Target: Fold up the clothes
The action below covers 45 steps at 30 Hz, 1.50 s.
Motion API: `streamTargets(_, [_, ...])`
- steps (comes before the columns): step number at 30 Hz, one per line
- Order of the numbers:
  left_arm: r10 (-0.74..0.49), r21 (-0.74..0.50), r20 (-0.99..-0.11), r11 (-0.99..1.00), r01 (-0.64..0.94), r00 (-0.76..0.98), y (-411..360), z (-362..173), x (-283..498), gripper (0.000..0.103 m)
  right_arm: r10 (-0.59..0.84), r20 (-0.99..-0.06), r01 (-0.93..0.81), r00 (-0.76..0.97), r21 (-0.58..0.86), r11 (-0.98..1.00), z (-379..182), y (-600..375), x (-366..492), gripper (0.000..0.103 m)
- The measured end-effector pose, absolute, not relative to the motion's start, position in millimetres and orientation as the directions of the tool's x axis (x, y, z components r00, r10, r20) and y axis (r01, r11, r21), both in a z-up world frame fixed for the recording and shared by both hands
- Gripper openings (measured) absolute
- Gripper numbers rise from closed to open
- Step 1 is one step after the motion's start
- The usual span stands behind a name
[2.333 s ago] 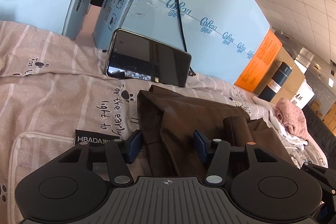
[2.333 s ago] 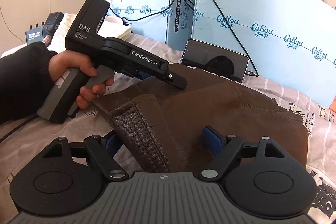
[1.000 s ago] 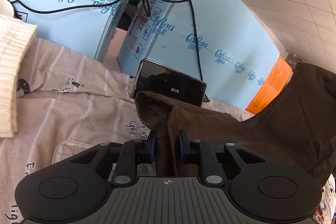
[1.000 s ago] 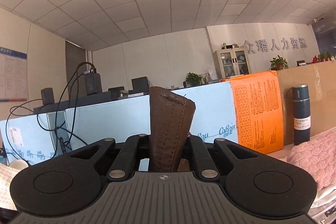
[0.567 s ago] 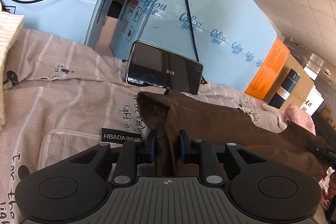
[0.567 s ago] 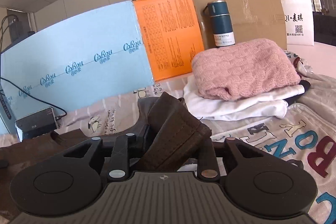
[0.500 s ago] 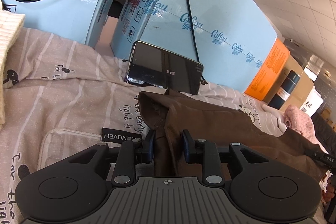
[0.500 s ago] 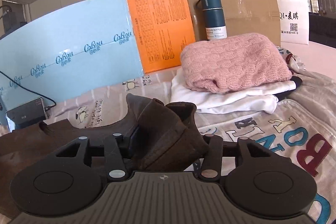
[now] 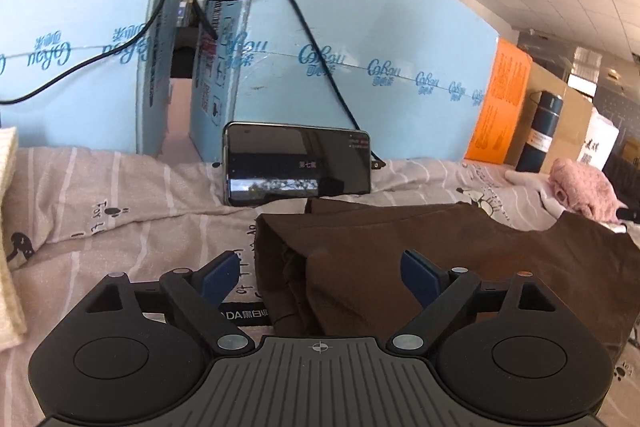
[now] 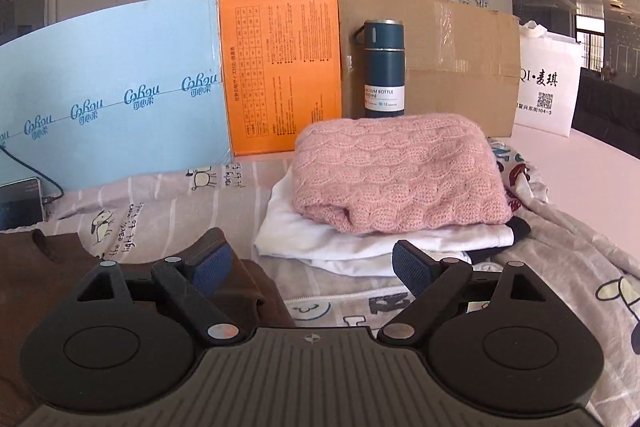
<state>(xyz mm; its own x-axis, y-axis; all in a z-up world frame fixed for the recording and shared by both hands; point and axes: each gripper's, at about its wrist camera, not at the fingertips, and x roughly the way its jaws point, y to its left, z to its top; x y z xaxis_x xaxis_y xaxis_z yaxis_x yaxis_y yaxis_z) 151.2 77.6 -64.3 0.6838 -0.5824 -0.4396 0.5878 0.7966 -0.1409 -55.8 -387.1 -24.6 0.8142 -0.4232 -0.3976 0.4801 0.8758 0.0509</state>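
Observation:
A brown garment [image 9: 460, 259] lies spread on the striped bedsheet [image 9: 120, 211]. My left gripper [image 9: 320, 273] is open, its blue pads either side of the garment's folded left edge, holding nothing. In the right wrist view my right gripper [image 10: 312, 267] is open and empty. The garment's right end [image 10: 48, 255] lies under and left of its left finger. A folded pink knit sweater [image 10: 396, 171] rests on folded white clothes [image 10: 360, 243] just beyond the right gripper.
A phone [image 9: 298, 163] leans against blue foam boards [image 9: 360, 75] at the back, with cables above. An orange board [image 10: 280, 75], a cardboard box [image 10: 452, 67], a dark bottle [image 10: 383, 67] and a white bag [image 10: 548, 83] stand behind. A cream knit [image 9: 8, 235] lies far left.
Both grippers were shut on the brown garment, lifted it and laid it down. Now both have opened and let go, and the garment lies flat on the sheet.

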Motion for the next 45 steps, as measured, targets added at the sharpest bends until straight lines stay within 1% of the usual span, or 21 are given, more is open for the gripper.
streamTargets(1, [-0.581,-0.115,-0.441,0.793,0.599,0.684,74,-64,151,0.095,-0.408,-0.379,0.461,0.83,0.056,0.886,-20,-391,-55,0.087])
streamTargets(4, [-0.58,-0.084,-0.45,0.785,0.614,0.679,66,-64,157,0.095,-0.254,-0.362,0.313,0.897,0.115,0.943,-11,-401,-46,0.091])
streamTargets(8, [-0.588,-0.084,-0.468,0.773,0.629,0.66,61,-65,169,0.095,-0.082,-0.454,0.17,0.887,0.156,0.973,-16,-405,-15,0.094])
streamTargets(13, [-0.647,-0.09,-0.45,0.718,0.69,0.615,58,-57,168,0.095,0.017,-0.575,0.105,0.818,0.178,0.978,-40,-404,21,0.094])
streamTargets(15, [-0.69,-0.099,-0.439,0.674,0.732,0.576,57,-52,165,0.095,0.051,-0.6,0.081,0.799,0.192,0.978,-48,-402,28,0.094])
streamTargets(17, [-0.702,-0.087,-0.454,0.649,0.756,0.55,56,-51,166,0.095,0.086,-0.595,0.04,0.799,0.196,0.98,-50,-400,27,0.094])
streamTargets(20, [-0.649,-0.047,-0.493,0.685,0.727,0.58,53,-56,175,0.095,0.152,-0.557,-0.02,0.816,0.236,0.972,-49,-403,19,0.094])
streamTargets(22, [-0.685,-0.104,-0.48,0.666,0.739,0.549,57,-60,181,0.094,0.199,-0.534,-0.065,0.822,0.259,0.964,-48,-404,14,0.094])
streamTargets(24, [-0.723,-0.13,-0.434,0.641,0.756,0.538,60,-59,181,0.094,0.231,-0.516,-0.108,0.825,0.257,0.96,-45,-403,10,0.094])
streamTargets(25, [-0.73,-0.134,-0.411,0.641,0.756,0.546,60,-57,180,0.091,0.241,-0.506,-0.123,0.828,0.255,0.959,-43,-403,9,0.093])
streamTargets(26, [-0.726,-0.138,-0.397,0.652,0.745,0.562,60,-57,181,0.072,0.238,-0.494,-0.125,0.836,0.25,0.96,-41,-403,8,0.092])
streamTargets(27, [-0.72,-0.138,-0.391,0.661,0.737,0.573,60,-56,181,0.056,0.232,-0.483,-0.126,0.844,0.243,0.962,-39,-403,7,0.089])
streamTargets(28, [-0.713,-0.132,-0.396,0.668,0.732,0.579,57,-57,182,0.027,0.223,-0.474,-0.124,0.852,0.231,0.965,-37,-402,8,0.081])
streamTargets(29, [-0.705,-0.127,-0.4,0.675,0.727,0.585,55,-58,183,0.015,0.22,-0.468,-0.129,0.856,0.217,0.967,-36,-401,10,0.074])
streamTargets(30, [-0.7,-0.119,-0.4,0.68,0.724,0.592,54,-59,183,0.015,0.214,-0.467,-0.133,0.858,0.2,0.971,-36,-399,11,0.059])
streamTargets(31, [-0.701,-0.109,-0.391,0.679,0.726,0.597,53,-60,180,0.01,0.201,-0.475,-0.132,0.857,0.174,0.976,-37,-397,14,0.042])
streamTargets(32, [-0.706,-0.104,-0.374,0.676,0.729,0.601,54,-58,176,0.009,0.188,-0.482,-0.133,0.856,0.147,0.98,-37,-394,16,0.034])
streamTargets(33, [-0.713,-0.101,-0.352,0.673,0.732,0.606,56,-55,172,0.009,0.176,-0.482,-0.135,0.858,0.119,0.984,-39,-391,16,0.017])
streamTargets(34, [-0.719,-0.099,-0.33,0.67,0.735,0.611,59,-52,167,0.008,0.167,-0.473,-0.138,0.865,0.096,0.986,-39,-389,14,0.008])
streamTargets(38, [-0.753,-0.101,-0.222,0.65,0.753,0.62,73,-33,145,0.008,0.144,-0.386,-0.129,0.911,0.066,0.989,-27,-387,-5,0.006])
streamTargets(45, [-0.801,-0.103,0.002,0.595,0.797,0.598,111,-1,74,0.007,0.168,-0.181,-0.161,0.969,0.052,0.986,6,-374,-71,0.005])
